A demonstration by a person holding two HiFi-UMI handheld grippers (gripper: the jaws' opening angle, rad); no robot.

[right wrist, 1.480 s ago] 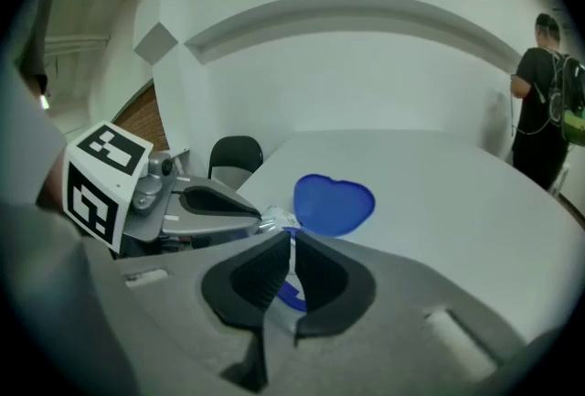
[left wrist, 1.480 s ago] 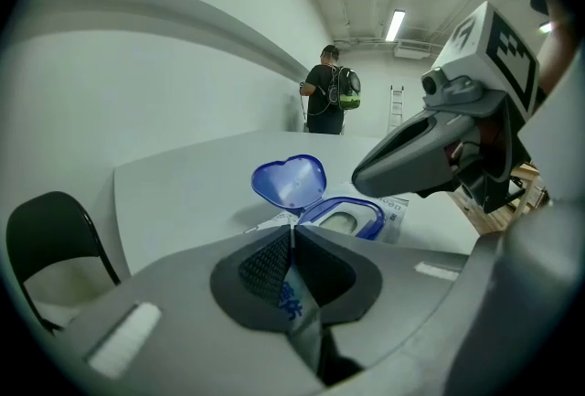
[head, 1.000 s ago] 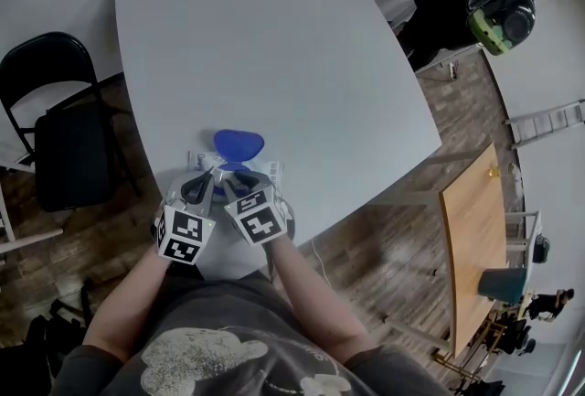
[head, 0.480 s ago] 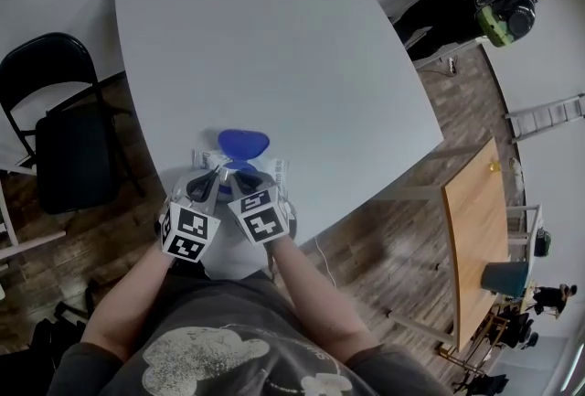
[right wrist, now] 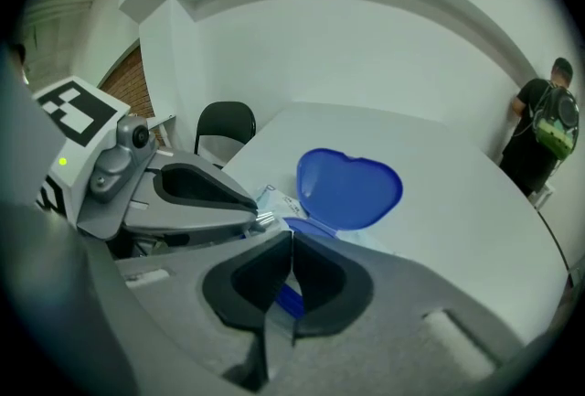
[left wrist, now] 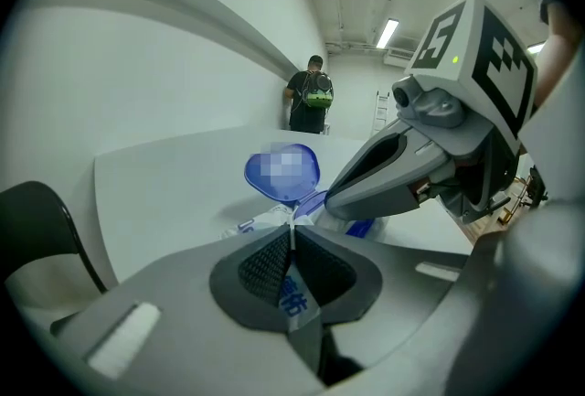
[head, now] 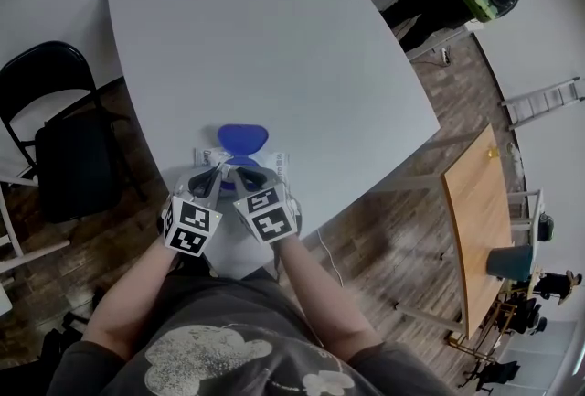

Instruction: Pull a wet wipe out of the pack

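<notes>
Clamping the wipe pack [head: 271, 164] by its film with the left gripper [left wrist: 292, 234]

The wipe pack lay flat on the white counter [head: 274, 47] near its front edge, with its blue lid [head: 242, 136] raised open. The left gripper was closed on a printed flap of the pack's film, which was pinched between its pads. The right gripper [right wrist: 291, 243] had its jaws together just above the pack, in front of the lid; whether anything thin was caught between them could not be told. Both gripper tips sat close together over the pack.
</notes>
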